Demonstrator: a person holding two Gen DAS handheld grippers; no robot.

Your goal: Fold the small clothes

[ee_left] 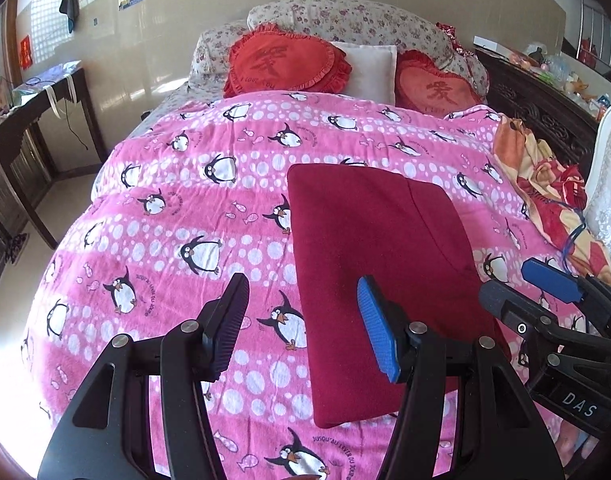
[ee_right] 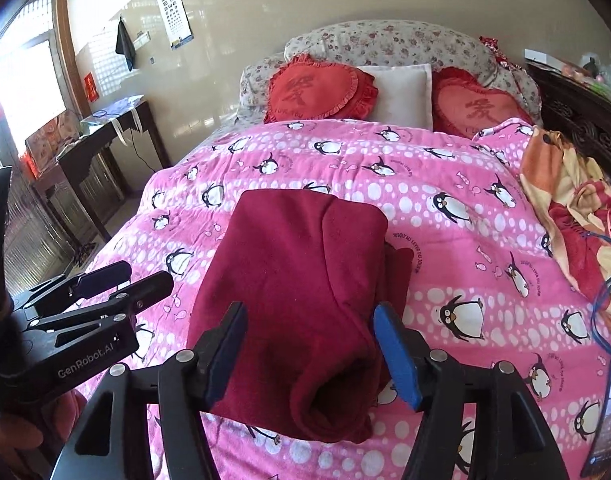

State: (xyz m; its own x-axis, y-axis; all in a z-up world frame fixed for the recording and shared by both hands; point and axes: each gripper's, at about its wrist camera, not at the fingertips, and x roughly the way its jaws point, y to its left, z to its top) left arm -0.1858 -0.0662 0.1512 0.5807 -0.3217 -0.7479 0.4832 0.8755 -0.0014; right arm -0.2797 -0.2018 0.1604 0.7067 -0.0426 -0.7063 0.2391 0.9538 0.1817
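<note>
Pink fleece covered the bed: a penguin-print blanket (ee_left: 177, 200) spread wide, with two red heart cushions (ee_left: 285, 64), a white pillow (ee_left: 369, 68) between them and a long floral bolster (ee_left: 345, 20) behind, all at the far end. Along the right edge lay a crumpled orange-and-red cloth (ee_left: 545, 184) with a blue cord across it, well apart from the work. A dark wooden side table (ee_right: 101, 136) stood by the wall on the left, off the bed.

On the blanket lay the dark red garment (ee_left: 385, 272), folded into a long slab. Its long axis ran from the near edge of the bed toward the cushions, tilted a little leftward at the far end. In the right wrist view the near end of it (ee_right: 305, 320) showed a rolled, tube-like opening, and a loose fold stuck out along its right side.

The left gripper (ee_left: 305, 320) hovered over the garment's left edge, jaws wide apart and gripping nothing. The right gripper (ee_right: 309, 348) straddled the garment's near end, fingers spread on either side, not clamped.
</note>
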